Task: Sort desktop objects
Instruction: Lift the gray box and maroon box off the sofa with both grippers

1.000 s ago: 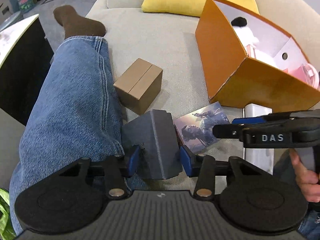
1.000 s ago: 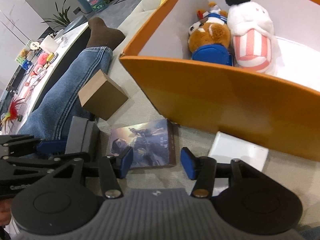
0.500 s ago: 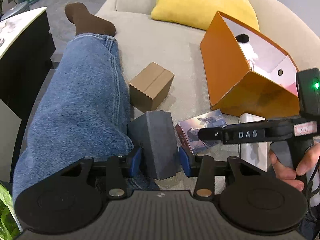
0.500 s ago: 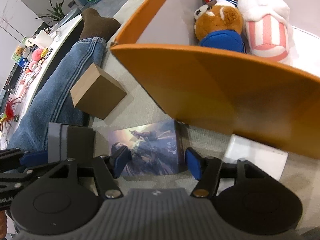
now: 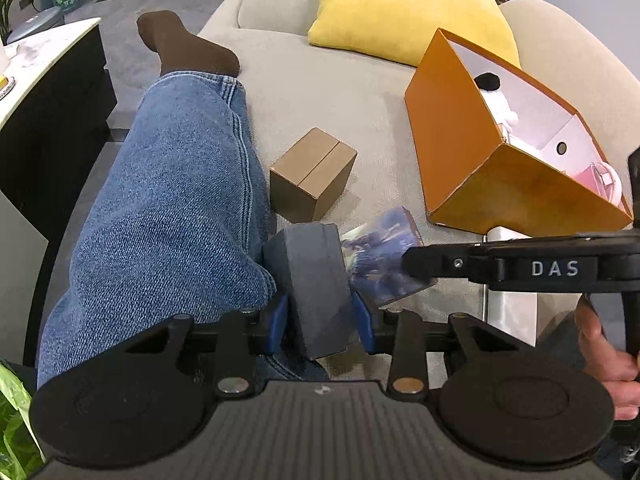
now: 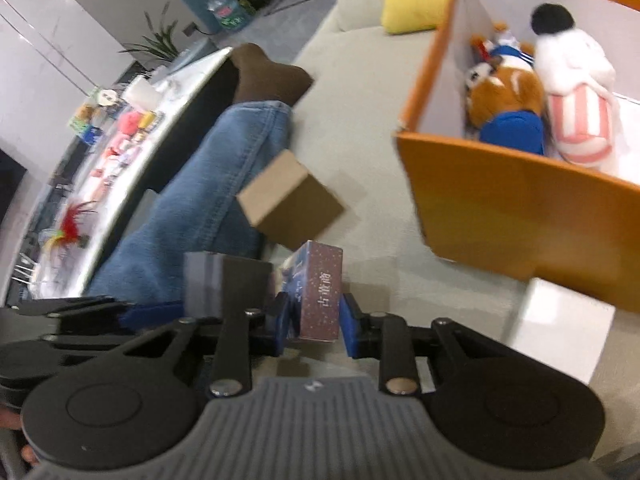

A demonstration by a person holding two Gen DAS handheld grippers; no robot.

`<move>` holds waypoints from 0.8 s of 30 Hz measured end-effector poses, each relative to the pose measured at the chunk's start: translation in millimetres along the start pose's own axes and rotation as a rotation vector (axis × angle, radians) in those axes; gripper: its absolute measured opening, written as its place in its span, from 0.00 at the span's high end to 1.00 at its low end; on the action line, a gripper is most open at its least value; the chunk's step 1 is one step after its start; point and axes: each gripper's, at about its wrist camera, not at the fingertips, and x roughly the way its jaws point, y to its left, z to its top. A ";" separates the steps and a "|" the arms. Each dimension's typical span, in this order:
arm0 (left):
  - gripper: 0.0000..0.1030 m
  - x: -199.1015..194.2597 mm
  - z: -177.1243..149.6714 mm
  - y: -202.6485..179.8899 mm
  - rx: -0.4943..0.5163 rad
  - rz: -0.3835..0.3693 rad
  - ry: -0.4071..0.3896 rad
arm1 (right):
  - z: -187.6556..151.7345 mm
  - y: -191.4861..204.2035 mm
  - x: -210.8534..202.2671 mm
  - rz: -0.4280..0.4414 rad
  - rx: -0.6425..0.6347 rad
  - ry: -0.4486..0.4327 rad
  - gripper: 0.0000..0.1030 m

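My left gripper [image 5: 320,322] has a dark grey box [image 5: 316,280] between its blue pads, which press on its sides as the jaws are closing, right beside a person's jeans leg [image 5: 172,208]. My right gripper [image 6: 314,326] is closing too, its pads pressing on an illustrated card box [image 6: 320,292]. That box stands tilted up on its edge, raised off the sofa. In the left wrist view the illustrated box [image 5: 380,256] is just right of the grey box, with the right gripper [image 5: 416,266] reaching in from the right. An open orange box [image 6: 500,208] lies ahead.
Inside the orange box [image 5: 452,152] are a brown plush [image 6: 504,92] and a white plush [image 6: 576,92]. A brown cardboard box [image 5: 312,176] sits on the beige sofa. A white flat box [image 6: 560,332] lies by the orange box. A yellow pillow [image 5: 400,8] is behind. A cluttered table [image 6: 120,140] stands left.
My right gripper has shut on the illustrated box, which lay flat on the sofa, and raised it onto its edge. My left gripper kept the grey box and drew back slightly.
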 end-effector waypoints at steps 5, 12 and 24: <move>0.58 0.4 0.4 -2.3 0.018 0.010 0.001 | -0.9 10.1 18.1 -0.002 -0.015 0.035 0.75; 0.53 -4.8 -0.5 -4.0 0.043 0.003 -0.007 | -1.4 20.2 22.0 -0.010 -0.043 0.040 0.75; 0.49 6.8 4.4 2.2 0.005 -0.018 -0.004 | 5.6 7.7 11.8 0.057 0.001 0.073 0.75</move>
